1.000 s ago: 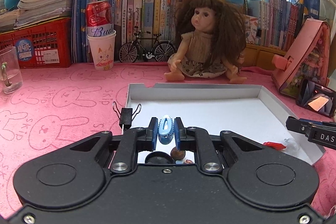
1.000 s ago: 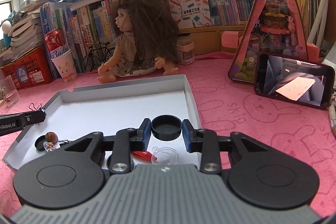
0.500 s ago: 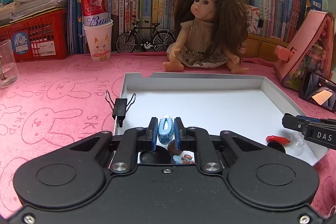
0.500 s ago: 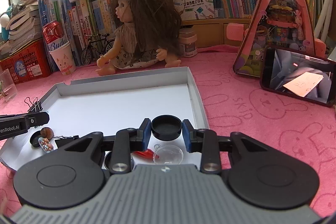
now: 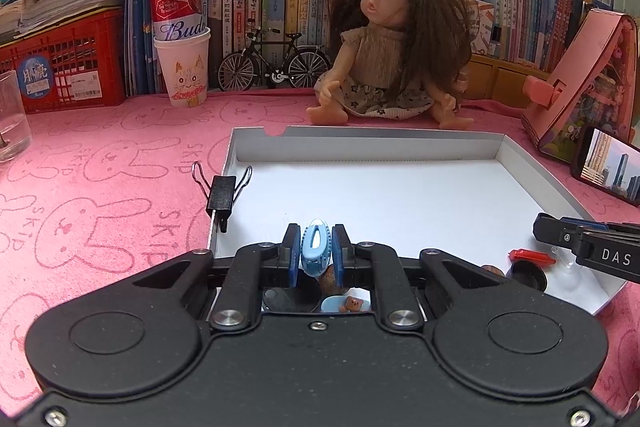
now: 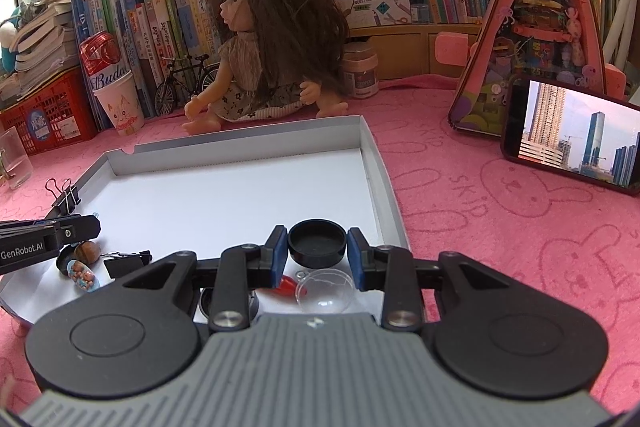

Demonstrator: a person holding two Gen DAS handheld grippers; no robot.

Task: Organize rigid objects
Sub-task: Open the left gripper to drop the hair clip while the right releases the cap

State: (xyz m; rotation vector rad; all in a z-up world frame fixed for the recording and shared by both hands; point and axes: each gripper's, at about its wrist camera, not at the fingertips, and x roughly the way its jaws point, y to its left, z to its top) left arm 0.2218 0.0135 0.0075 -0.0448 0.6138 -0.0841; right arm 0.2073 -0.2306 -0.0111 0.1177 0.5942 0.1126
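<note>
A shallow white tray [image 5: 400, 141] [image 6: 256, 139] lies on the pink cloth. My left gripper [image 5: 316, 253] is shut on a light blue hair clip [image 5: 316, 251] over the tray's near left corner. Below it lie a black cap [image 5: 290, 301], a brown nut [image 5: 329, 275] and a small blue bear piece [image 5: 346, 305]. My right gripper [image 6: 318, 247] is shut on a round black lid [image 6: 317, 242] above the tray's near right corner. Beneath it rest a red piece [image 6: 289, 286] and a clear dome [image 6: 325, 290]. A black binder clip [image 5: 222, 191] [image 6: 64, 193] sits on the tray's left rim.
A doll [image 5: 394, 43] sits just behind the tray. Books, a red can in a paper cup [image 5: 182, 39], a model bicycle [image 5: 274, 65] and a red crate [image 5: 60, 63] line the back. A pink house toy [image 6: 532, 27] and a phone [image 6: 572, 133] stand at the right, a glass [image 5: 12, 123] at the left.
Both views have drawn slightly back and up from the tray, so more of its near end shows. Both grips are unchanged. The picture on the phone's screen is different.
</note>
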